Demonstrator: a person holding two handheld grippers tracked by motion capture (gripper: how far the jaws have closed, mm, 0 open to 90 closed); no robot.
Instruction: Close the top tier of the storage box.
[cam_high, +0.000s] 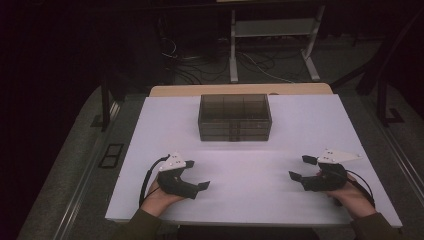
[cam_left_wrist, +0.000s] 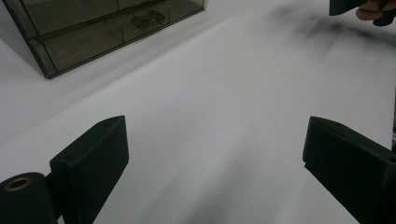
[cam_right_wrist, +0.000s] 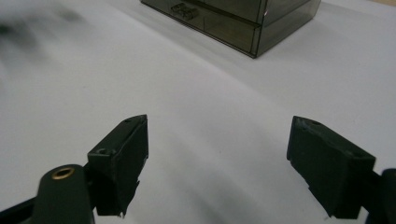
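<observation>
The smoked, see-through drawer box (cam_high: 234, 118) sits at twelve o'clock on the white table (cam_high: 250, 195), toward the far edge and well apart from both grippers. Its long axis runs from nine to three o'clock across the table, and its drawer fronts face six o'clock, toward the person. In the left gripper view the box (cam_left_wrist: 107, 32) lies at eleven o'clock, with a small clear handle visible on one drawer front; in the right gripper view it (cam_right_wrist: 238, 21) lies at about one o'clock, one corner turned to the camera. The left gripper (cam_high: 197, 175) rests low at seven o'clock on the table, jaws spread wide with only bare white surface between them. The right gripper (cam_high: 301, 167) sits at five o'clock, also released, its jaws gaping and nothing between them; each points inward toward the other. A hand (cam_high: 159, 200) and an olive sleeve come in from the bottom edge. The tabletop is plain and matte, with a tan strip of wood along its far edge. Beyond it the room is dim: grey floor, loose cables, and a white frame stand (cam_high: 272, 45) at twelve o'clock.
</observation>
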